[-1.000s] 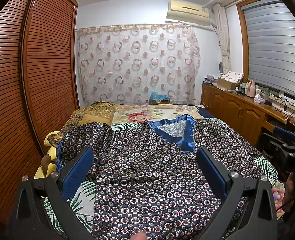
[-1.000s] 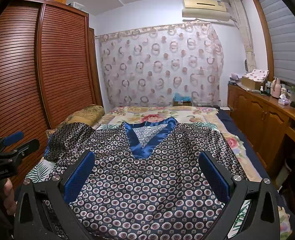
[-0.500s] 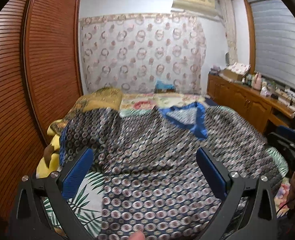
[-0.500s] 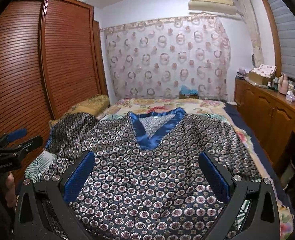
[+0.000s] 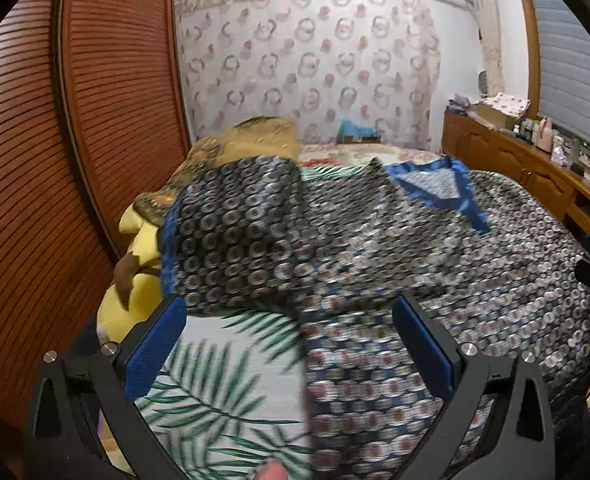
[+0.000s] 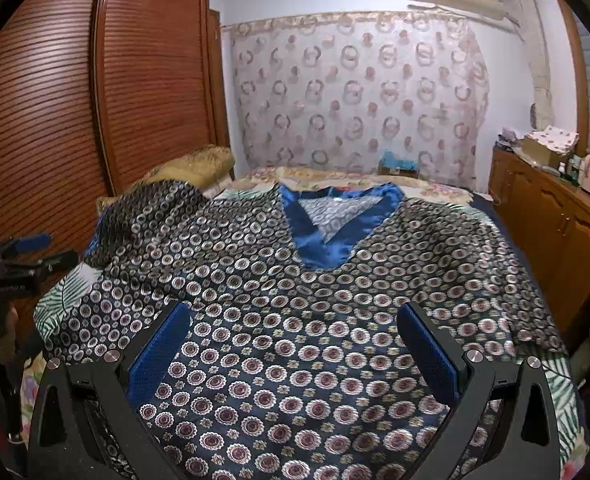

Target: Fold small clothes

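Patterned shirt (image 6: 295, 300) with a blue V-collar (image 6: 327, 236) lies spread face-up across the bed (image 5: 223, 380), its sleeve (image 5: 231, 236) draped toward the wardrobe (image 5: 107, 100). Left claw (image 5: 287, 344) and right claw (image 6: 295, 344) hover above it, both spread wide, gripping nothing.

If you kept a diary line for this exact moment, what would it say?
left gripper: open, over shirt's left edge | right gripper: open, above shirt | shirt: spread on bed, unfolded
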`<action>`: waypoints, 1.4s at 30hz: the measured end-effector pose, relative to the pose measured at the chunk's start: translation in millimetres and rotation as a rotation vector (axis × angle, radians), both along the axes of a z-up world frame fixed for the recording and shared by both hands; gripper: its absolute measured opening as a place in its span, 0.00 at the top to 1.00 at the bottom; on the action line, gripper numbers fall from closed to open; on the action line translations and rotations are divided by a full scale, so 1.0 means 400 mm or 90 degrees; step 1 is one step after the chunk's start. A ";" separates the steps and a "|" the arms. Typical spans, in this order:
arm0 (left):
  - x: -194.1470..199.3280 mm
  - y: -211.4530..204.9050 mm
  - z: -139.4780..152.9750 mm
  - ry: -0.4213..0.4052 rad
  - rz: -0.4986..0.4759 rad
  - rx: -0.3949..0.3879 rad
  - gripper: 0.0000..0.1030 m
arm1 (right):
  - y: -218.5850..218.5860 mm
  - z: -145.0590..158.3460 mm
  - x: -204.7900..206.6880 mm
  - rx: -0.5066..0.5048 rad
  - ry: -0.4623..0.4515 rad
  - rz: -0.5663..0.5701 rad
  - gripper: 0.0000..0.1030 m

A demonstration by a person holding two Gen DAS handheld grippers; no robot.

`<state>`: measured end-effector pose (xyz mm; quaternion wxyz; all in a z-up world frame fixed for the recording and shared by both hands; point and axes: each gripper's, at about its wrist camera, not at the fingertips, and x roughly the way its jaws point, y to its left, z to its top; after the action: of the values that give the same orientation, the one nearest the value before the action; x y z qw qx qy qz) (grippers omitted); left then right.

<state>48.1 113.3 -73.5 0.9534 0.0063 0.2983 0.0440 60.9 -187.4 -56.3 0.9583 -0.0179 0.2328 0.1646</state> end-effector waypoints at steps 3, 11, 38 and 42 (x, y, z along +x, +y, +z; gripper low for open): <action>0.012 0.055 -0.007 0.012 0.004 -0.010 0.00 | 0.016 -0.005 0.028 -0.021 0.011 0.013 0.00; 0.074 0.181 -0.008 0.047 0.004 -0.041 0.00 | 0.065 -0.021 0.080 -0.012 0.044 0.088 0.00; 0.234 0.255 -0.076 0.152 0.019 -0.023 0.95 | 0.082 -0.056 0.112 -0.010 0.071 0.137 0.00; 0.212 0.190 0.010 0.103 -0.025 -0.020 0.95 | 0.079 -0.055 0.114 -0.009 0.072 0.132 0.00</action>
<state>132.8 189.2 -69.6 0.9270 0.0007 0.3745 0.0197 106.4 -155.6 -78.4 0.9212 -0.0391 0.2848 0.2622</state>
